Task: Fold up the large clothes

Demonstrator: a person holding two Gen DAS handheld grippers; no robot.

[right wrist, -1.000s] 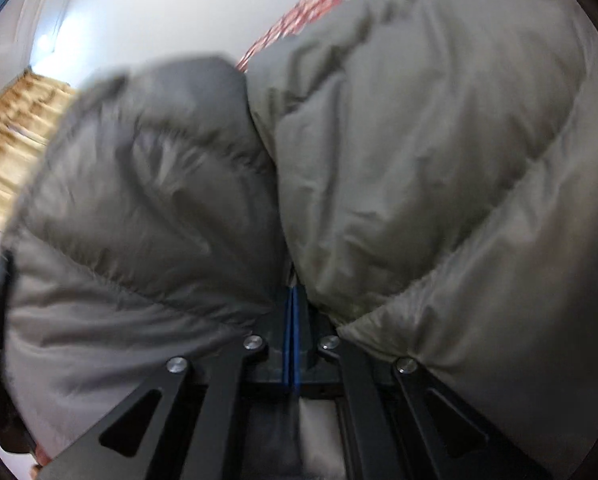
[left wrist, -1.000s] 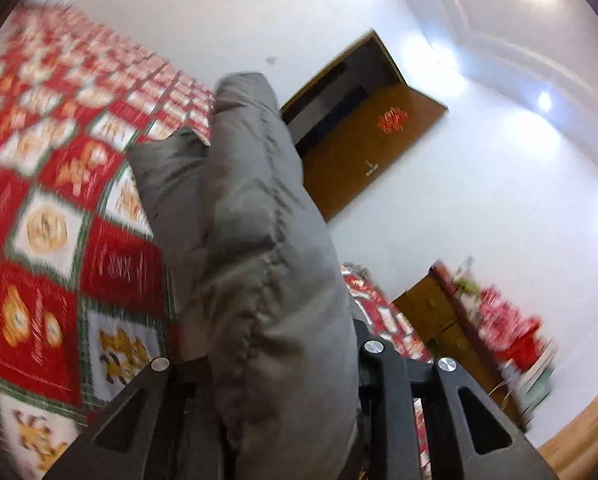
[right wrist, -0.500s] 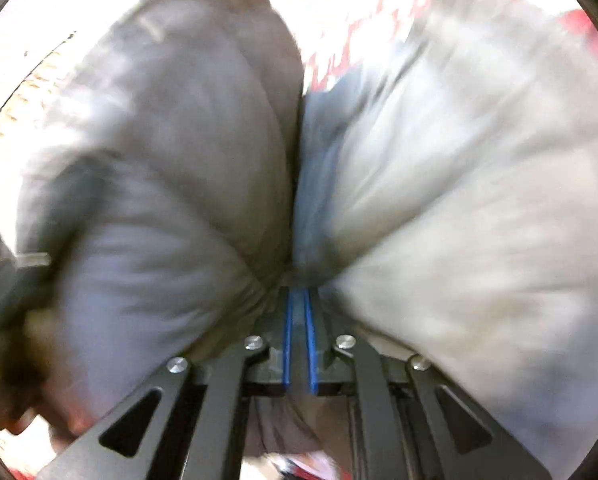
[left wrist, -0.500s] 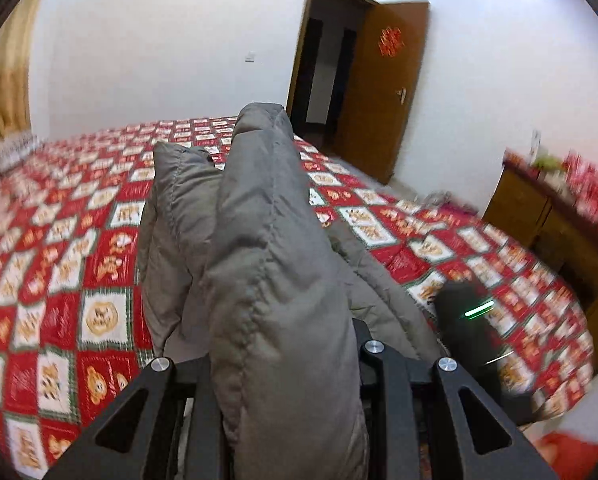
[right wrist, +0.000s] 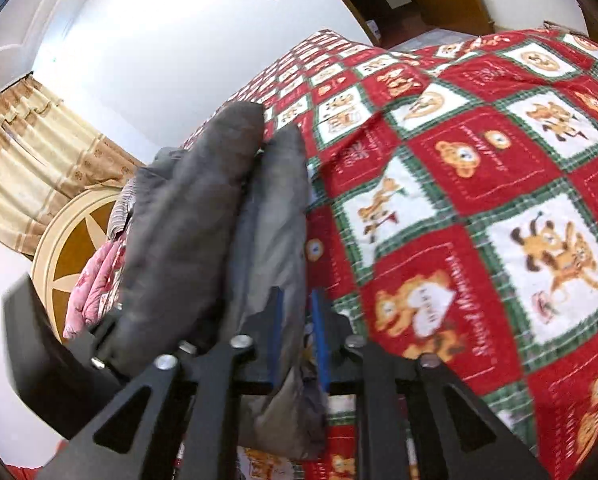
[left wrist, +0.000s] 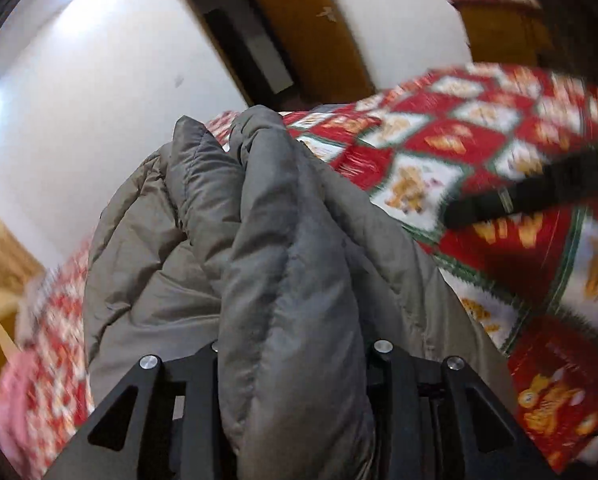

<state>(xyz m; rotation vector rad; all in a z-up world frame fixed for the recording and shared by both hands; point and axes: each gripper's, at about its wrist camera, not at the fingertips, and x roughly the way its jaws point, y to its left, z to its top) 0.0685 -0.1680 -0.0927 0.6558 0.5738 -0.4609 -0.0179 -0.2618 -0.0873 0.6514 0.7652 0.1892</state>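
Left wrist view: the puffy grey coat (left wrist: pixel 291 280) is pinched thick in the left claw (left wrist: pixel 295 360), above the bed (left wrist: pixel 499 152). It looks soft, light and slippery, so a stitched seam is best gripped. Only the right wrist view shows the right claw (right wrist: pixel 297 336) let go, blue pads apart, coat at 10 o'clock.
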